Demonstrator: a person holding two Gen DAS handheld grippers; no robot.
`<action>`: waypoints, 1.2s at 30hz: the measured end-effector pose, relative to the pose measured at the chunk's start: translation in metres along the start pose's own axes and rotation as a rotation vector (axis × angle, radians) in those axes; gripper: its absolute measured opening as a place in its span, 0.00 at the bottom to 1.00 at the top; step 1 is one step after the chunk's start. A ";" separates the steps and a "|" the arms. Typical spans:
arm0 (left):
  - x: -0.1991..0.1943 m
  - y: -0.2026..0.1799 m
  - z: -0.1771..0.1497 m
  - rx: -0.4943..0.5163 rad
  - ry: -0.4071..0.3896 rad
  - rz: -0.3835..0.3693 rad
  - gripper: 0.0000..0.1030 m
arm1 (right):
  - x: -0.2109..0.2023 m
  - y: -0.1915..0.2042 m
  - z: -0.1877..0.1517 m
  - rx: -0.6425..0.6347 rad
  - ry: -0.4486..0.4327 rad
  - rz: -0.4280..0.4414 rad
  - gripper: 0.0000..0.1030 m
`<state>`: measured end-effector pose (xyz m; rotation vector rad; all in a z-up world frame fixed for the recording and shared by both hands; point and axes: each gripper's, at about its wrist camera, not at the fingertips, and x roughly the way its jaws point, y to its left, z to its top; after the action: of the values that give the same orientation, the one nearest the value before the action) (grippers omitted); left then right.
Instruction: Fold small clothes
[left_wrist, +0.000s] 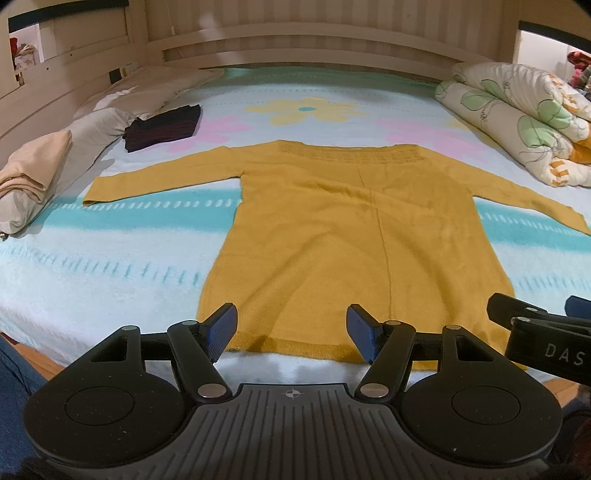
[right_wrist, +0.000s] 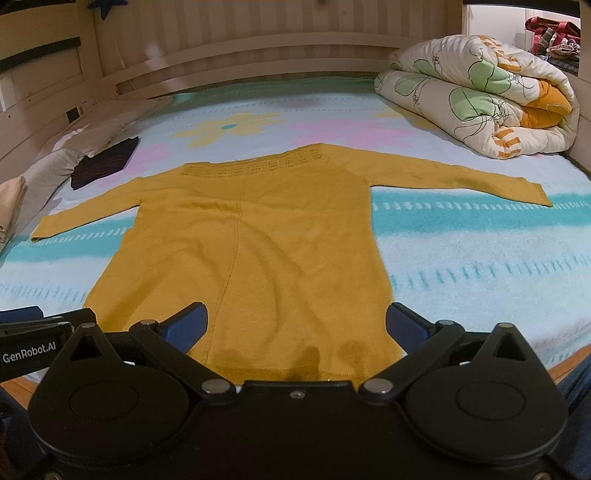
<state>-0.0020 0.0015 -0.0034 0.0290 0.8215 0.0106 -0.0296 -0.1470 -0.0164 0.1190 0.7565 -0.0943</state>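
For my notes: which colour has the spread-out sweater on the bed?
Mustard yellow sweater, with an openwork band at the neckline; right wrist view shows it best.

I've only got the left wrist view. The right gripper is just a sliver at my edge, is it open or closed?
Observer: Open. The right gripper has its jaws spread wide above the yellow sweater near its hem, holding nothing.
Operator: The sleeve on that side runs off my picture. Where does it end?
Observer: Its cuff lies flat on the blanket, apart from the rolled quilt.
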 end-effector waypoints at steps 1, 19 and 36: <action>0.000 0.000 0.000 0.000 -0.001 0.000 0.62 | 0.000 0.000 0.000 0.000 0.000 0.000 0.99; 0.001 -0.002 0.000 -0.002 0.005 -0.004 0.62 | 0.001 0.002 -0.001 0.004 0.001 -0.003 0.99; 0.002 -0.002 0.001 -0.008 0.008 -0.017 0.62 | 0.001 0.006 0.003 0.003 0.003 -0.012 0.99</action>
<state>0.0002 -0.0008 -0.0038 0.0146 0.8301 -0.0025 -0.0264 -0.1412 -0.0145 0.1177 0.7598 -0.1072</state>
